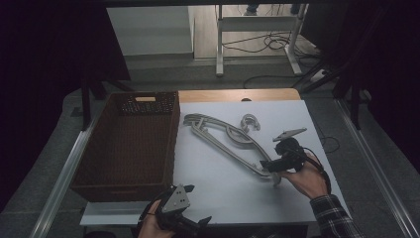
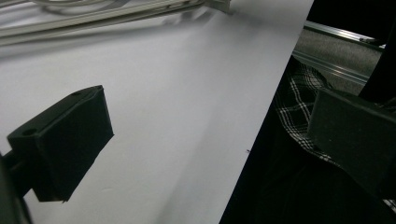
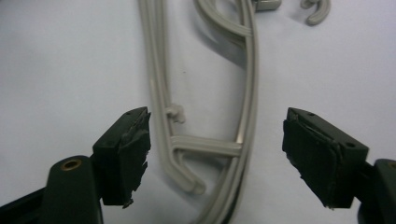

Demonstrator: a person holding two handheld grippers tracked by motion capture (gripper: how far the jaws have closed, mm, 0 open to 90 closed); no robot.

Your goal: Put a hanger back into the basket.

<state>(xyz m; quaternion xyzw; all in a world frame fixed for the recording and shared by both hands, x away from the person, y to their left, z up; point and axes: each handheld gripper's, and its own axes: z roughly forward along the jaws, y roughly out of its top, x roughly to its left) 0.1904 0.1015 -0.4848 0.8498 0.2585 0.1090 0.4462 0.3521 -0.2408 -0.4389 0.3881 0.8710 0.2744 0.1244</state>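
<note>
The white surface (image 1: 233, 173) spreads under both my grippers, and the brown wicker basket (image 1: 129, 148) stands along its left side, ahead of my left gripper (image 1: 190, 206) and well apart from my right one.

The grey hanger (image 3: 205, 140) is the thing I am working on. Seen in the high view it lies slantwise across the middle of the surface (image 1: 225, 141), its near end right at my right gripper (image 1: 270, 166). In the right gripper view my jaws stand wide apart, released, one on each side of that near end; the hanger's two rails and the short crossbar (image 3: 205, 145) joining them lie in the gap between the jaws, closer to the left jaw than the right, and neither pad touches the plastic that I can see. The rest of the hanger runs straight ahead from the jaws, and its hook (image 3: 317, 11) sits far ahead.

My left gripper hangs at the near edge of the surface, jaws spread and empty, with the hanger well ahead of them.
</note>
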